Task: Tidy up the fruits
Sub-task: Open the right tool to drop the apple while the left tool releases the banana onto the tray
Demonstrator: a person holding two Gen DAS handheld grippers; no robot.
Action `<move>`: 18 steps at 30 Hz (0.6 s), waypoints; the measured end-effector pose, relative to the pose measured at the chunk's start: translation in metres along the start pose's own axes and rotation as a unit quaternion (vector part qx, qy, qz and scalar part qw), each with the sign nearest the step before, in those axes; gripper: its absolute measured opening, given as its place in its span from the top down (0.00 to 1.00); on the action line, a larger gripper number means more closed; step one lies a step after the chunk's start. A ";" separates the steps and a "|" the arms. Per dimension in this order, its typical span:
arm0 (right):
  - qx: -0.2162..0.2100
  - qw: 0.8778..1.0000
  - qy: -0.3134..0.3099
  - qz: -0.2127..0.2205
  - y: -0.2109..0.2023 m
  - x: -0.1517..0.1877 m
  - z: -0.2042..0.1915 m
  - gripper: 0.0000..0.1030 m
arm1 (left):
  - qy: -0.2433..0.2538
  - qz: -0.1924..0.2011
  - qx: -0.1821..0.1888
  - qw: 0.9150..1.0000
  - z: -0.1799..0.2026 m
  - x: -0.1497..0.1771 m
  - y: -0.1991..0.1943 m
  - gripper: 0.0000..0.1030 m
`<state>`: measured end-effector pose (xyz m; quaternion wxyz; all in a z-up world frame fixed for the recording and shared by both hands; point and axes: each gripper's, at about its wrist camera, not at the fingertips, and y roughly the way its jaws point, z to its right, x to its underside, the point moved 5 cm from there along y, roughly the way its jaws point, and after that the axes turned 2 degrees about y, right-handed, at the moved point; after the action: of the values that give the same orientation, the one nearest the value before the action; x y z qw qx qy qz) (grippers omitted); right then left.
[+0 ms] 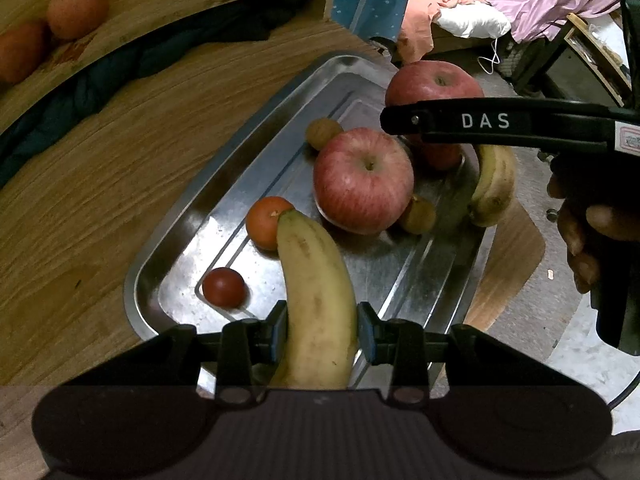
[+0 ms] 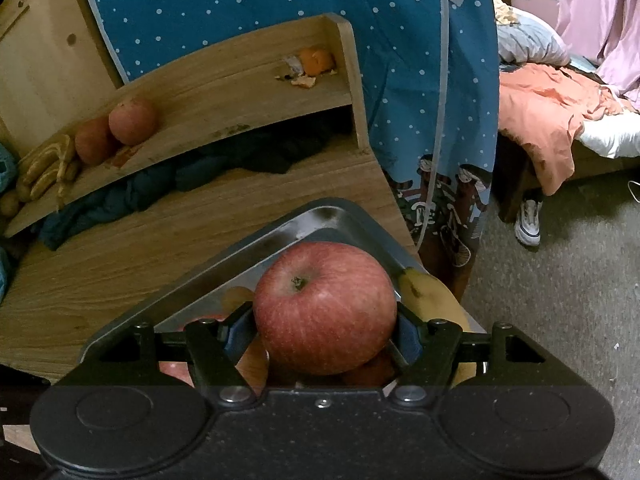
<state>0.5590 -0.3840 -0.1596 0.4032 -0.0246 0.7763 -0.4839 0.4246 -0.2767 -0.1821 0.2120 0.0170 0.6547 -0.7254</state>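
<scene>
Left wrist: gripper [image 1: 322, 332] clamps curved, speckled banana [image 1: 316, 292].

The tray [image 1: 176, 248] is shiny metal with scratches. The table [image 1: 80, 184] and shelf [image 2: 224, 92] are wood with lines in it. The apple [image 2: 324, 308] has smooth, shiny skin. The curtain [image 2: 280, 0] is spotted cloth.

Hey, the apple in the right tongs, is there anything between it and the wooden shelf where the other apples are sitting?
Nothing visible blocks it. The right tongs are closed on the apple above the metal tray. Between it and the wooden shelf lies only bare tabletop. The shelf's middle is free; two apples sit at its left end, orange peel at its right.
</scene>
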 end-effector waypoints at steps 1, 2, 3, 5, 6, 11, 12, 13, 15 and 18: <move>-0.001 1.000 -0.001 0.000 0.001 0.000 0.000 0.30 | -0.001 0.000 -0.001 1.000 0.000 0.000 0.000 0.61; -0.002 1.000 -0.002 0.000 0.002 0.000 0.000 0.30 | -0.001 0.000 -0.001 1.000 0.000 0.000 0.001 0.61; -0.002 1.000 -0.003 -0.001 0.003 -0.001 0.000 0.30 | -0.001 0.000 -0.002 1.000 0.000 0.000 0.001 0.61; -0.003 1.000 -0.004 -0.003 0.005 0.000 0.000 0.30 | -0.001 -0.001 -0.003 1.000 0.000 0.000 0.001 0.61; -0.002 1.000 -0.005 -0.003 0.005 0.000 0.000 0.30 | -0.001 -0.001 -0.003 1.000 0.000 0.000 0.001 0.61; -0.001 1.000 -0.007 -0.008 0.009 0.000 0.001 0.30 | -0.002 -0.008 0.003 1.000 -0.001 -0.001 0.003 0.59; 0.000 1.000 -0.007 -0.009 0.010 0.000 0.001 0.30 | -0.001 -0.010 0.003 1.000 0.000 0.000 0.004 0.58; 0.002 1.000 -0.009 -0.009 0.011 0.000 0.001 0.30 | 0.001 -0.011 0.002 1.000 0.000 0.000 0.004 0.56; 0.001 1.000 -0.009 -0.009 0.011 0.000 0.001 0.30 | 0.005 -0.009 0.000 1.000 0.000 0.000 0.003 0.55; 0.001 1.000 -0.010 -0.004 0.009 -0.001 -0.002 0.31 | 0.008 -0.007 -0.001 1.000 -0.001 0.001 0.000 0.51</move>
<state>0.5615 -0.3777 -0.1661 0.4089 -0.0323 0.7715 -0.4864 0.4234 -0.2763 -0.1826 0.2012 0.0179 0.6570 -0.7263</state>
